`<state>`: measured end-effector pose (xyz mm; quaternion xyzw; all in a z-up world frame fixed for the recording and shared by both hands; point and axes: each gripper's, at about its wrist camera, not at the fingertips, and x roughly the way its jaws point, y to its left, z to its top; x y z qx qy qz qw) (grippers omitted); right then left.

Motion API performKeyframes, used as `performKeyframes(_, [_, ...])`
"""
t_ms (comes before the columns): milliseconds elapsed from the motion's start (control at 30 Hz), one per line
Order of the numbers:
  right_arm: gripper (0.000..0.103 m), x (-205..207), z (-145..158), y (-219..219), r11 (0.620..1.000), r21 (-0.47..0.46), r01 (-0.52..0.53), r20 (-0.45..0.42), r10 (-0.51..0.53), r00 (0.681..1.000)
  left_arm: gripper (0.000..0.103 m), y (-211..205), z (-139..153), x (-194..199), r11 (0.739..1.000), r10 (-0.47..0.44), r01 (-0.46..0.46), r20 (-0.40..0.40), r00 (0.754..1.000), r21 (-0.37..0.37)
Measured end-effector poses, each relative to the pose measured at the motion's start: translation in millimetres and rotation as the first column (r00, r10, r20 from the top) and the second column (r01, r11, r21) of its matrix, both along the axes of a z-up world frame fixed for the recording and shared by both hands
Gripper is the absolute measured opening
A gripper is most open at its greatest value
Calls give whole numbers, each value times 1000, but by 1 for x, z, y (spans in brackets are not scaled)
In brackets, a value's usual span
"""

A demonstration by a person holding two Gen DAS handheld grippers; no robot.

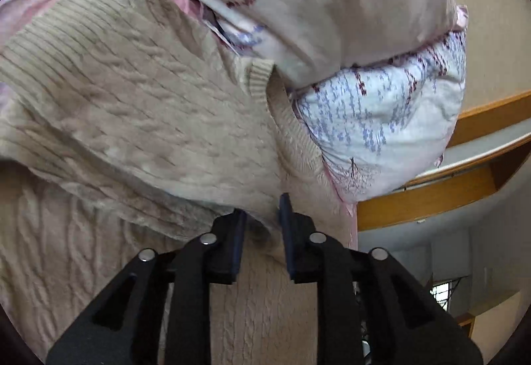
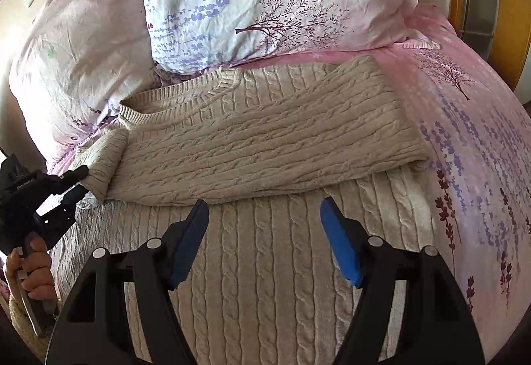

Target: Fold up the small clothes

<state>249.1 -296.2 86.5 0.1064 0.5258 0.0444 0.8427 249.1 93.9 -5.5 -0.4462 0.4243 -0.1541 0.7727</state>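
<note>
Sweater (image 2: 265,139), a beige cable-knit one, lies spread on the bed (image 2: 471,146), with its neckline toward the pillows (image 2: 265,0) and its body running down toward the right gripper (image 2: 264,232). One sleeve (image 2: 259,149) is folded across the chest, so its long axis goes from side to side in the right wrist view, just ahead of the right fingers (image 2: 186,245). These are spread wide and hold nothing; they hang above the lower body of the knit.

The left gripper (image 1: 262,232) is at the left edge of the garment, where the fold of the sleeve begins. Its fingers (image 1: 229,245) stand a little apart with knit fabric between them, and the pads do not seem to press it. In the right wrist view a hand (image 2: 33,268) carries this tool at the side.

I judge that the next fold must take the lower hem up toward the neck, and the right gripper is nearer to that part. The pillows lie touching the collar and could be in the way if the fold goes too far. The wooden frame (image 1: 431,199) is well apart.
</note>
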Motion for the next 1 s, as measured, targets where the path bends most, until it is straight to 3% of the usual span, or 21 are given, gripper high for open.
performKeyframes(200, [71,-2,-1,5,1000,10,-22,8,22,1000,25,60,-1,-2,979,203,-204,-66,977,-16])
performKeyframes(333, [71,-3,4,-1,1000,-3,-16,33,17,999,11,60,14,4,973,230,-230,-26,973,-7])
performKeyframes(433, [71,-3,7,-12,1000,3,3,53,-4,999,10,24,42,14,989,141,-144,74,987,26])
performKeyframes(567, [71,-4,10,-31,999,9,46,72,-46,996,10,-57,70,29,990,-93,73,174,980,121])
performKeyframes(633, [71,-3,10,-40,997,10,72,73,-72,995,10,-110,71,34,952,-260,221,177,949,213])
performKeyframes(700, [71,-3,9,-49,995,10,98,71,-98,993,22,-157,61,37,884,-417,367,135,899,288])
performKeyframes(767, [70,-2,7,-59,992,22,125,66,-126,990,25,-185,46,37,829,-520,477,88,850,292])
performKeyframes(833, [66,-1,6,-66,989,49,140,53,-142,988,26,-190,39,33,811,-557,523,71,828,263])
performKeyframes(900, [58,4,6,-69,987,88,133,44,-137,990,35,-176,42,27,812,-556,520,83,827,266])
performKeyframes(1000, [45,17,4,-67,980,173,102,16,-106,994,41,-126,54,16,845,-472,414,108,875,339])
